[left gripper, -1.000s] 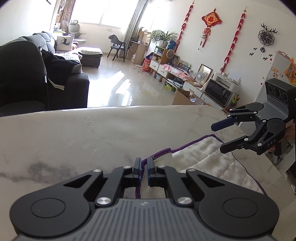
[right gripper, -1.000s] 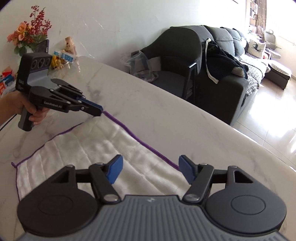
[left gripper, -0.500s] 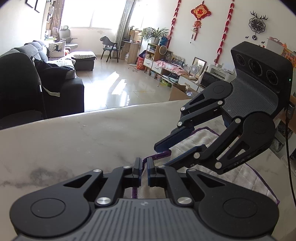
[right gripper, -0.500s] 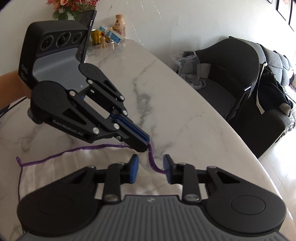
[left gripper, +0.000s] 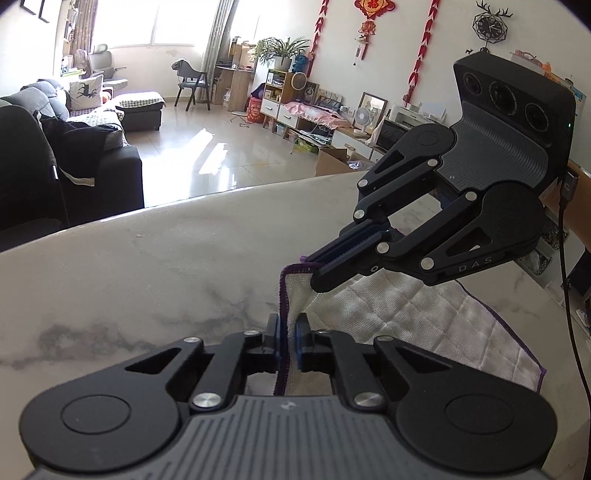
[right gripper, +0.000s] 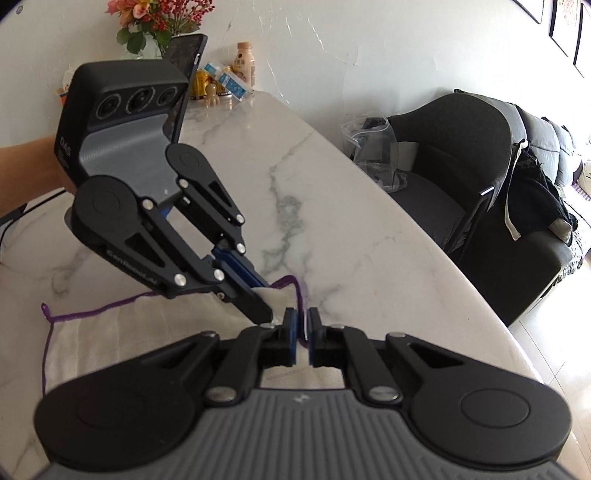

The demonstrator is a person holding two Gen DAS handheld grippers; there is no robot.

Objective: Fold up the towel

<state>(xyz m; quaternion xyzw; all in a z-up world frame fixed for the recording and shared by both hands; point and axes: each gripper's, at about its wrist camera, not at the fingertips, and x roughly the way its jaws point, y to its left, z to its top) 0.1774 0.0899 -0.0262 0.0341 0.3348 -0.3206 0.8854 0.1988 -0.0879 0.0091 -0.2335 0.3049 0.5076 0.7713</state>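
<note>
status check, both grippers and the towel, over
Left gripper and right gripper both shut on towel hem. One corner lifted. Nothing in the way.

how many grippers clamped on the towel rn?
2. Left gripper is shut on the towel hem; right gripper is shut on the same purple edge, close beside it.

This is a home, its living room open to a dining corner. Ahead of the left tool, beyond the marble table (left gripper: 155,258), a dark sofa (left gripper: 74,162) with cushions stands at the left, and low cabinets (left gripper: 295,114) with a potted plant (left gripper: 280,51) line the right wall. Red festival decorations (left gripper: 373,5) and a wall clock (left gripper: 493,24) hang there. Ahead of the right tool stand flowers (right gripper: 159,18) and a drink bottle (right gripper: 245,68).
</note>
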